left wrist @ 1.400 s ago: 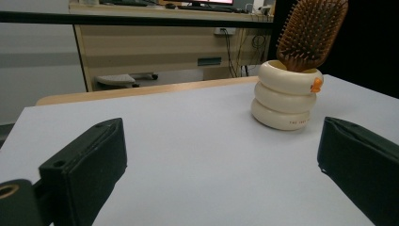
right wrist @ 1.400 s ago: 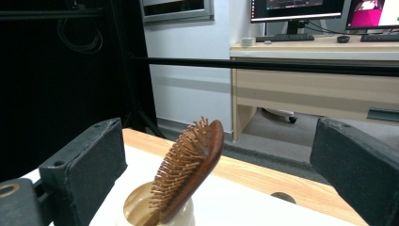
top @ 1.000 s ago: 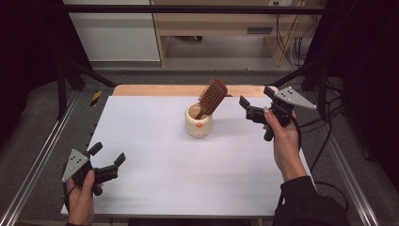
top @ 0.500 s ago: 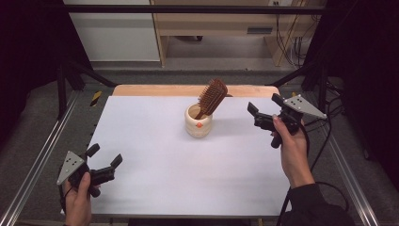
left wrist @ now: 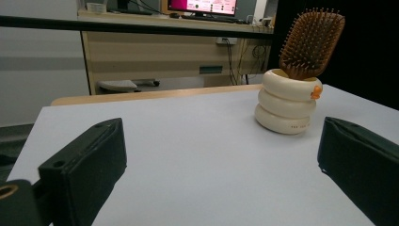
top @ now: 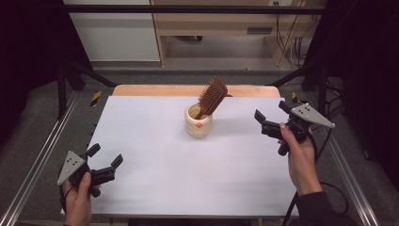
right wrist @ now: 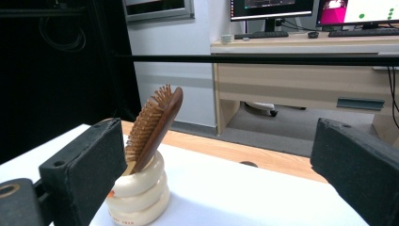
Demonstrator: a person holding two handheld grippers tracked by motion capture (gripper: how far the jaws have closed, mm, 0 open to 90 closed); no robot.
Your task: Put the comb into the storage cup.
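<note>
Wooden hairbrush (top: 211, 97) looks light and stiff, leaning in the cream cup (top: 198, 123); grab its head. Both the left gripper (top: 104, 164) and right gripper (top: 270, 116) gape empty.

light: even, overhead, bright on white surface (top: 155, 155) | surroundings: dark | shadows: soft, faint | focus: near claw jaws blurred | glare: none
</note>
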